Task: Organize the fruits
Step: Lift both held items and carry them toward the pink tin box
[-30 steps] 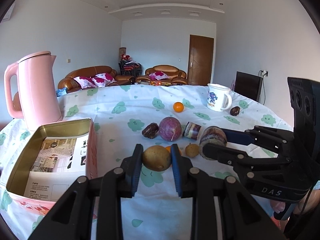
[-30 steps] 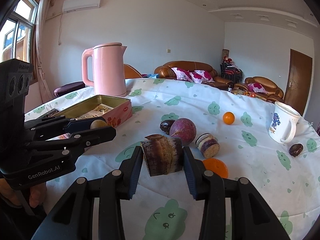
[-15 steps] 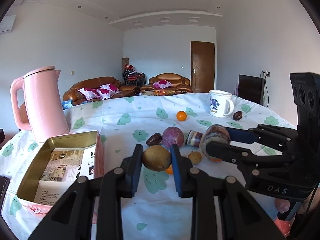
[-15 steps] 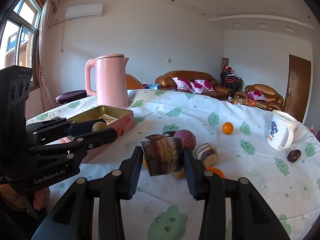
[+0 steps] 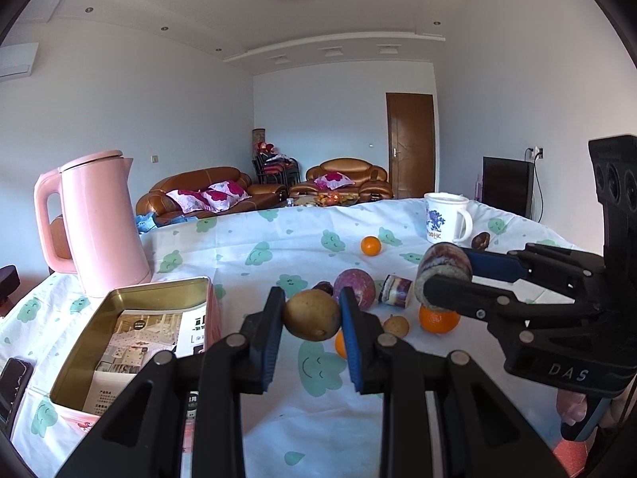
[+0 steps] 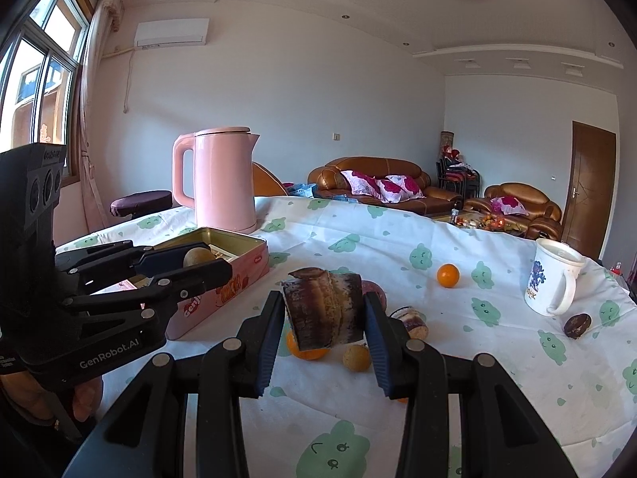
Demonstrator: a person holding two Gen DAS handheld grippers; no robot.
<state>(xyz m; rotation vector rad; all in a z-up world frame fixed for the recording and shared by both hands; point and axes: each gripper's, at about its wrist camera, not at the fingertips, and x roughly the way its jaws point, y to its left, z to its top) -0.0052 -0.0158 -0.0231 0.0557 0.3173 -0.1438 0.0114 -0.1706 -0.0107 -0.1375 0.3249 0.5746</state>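
Observation:
My left gripper [image 5: 311, 314] is shut on a round brown fruit [image 5: 311, 314] and holds it above the table, right of the open pink tin [image 5: 131, 330]. My right gripper [image 6: 323, 310] is shut on a dark sugarcane chunk [image 6: 323, 308], also lifted; it shows in the left wrist view [image 5: 444, 265]. On the cloth lie a purple round fruit [image 5: 356, 287], a smaller cane piece [image 5: 395, 290], oranges [image 5: 438, 318], a small brown fruit [image 5: 396, 326], a far orange [image 5: 370, 245] and a dark fruit [image 5: 480, 240].
A pink kettle [image 5: 99, 223] stands behind the tin at the left. A white mug [image 5: 446, 217] stands at the back right. The tin holds a printed leaflet [image 5: 143, 338]. A dark object [image 5: 12, 382] lies at the table's left edge.
Both grippers have risen with their fruits held; the views tilt upward, showing more ceiling. The table objects have not moved.

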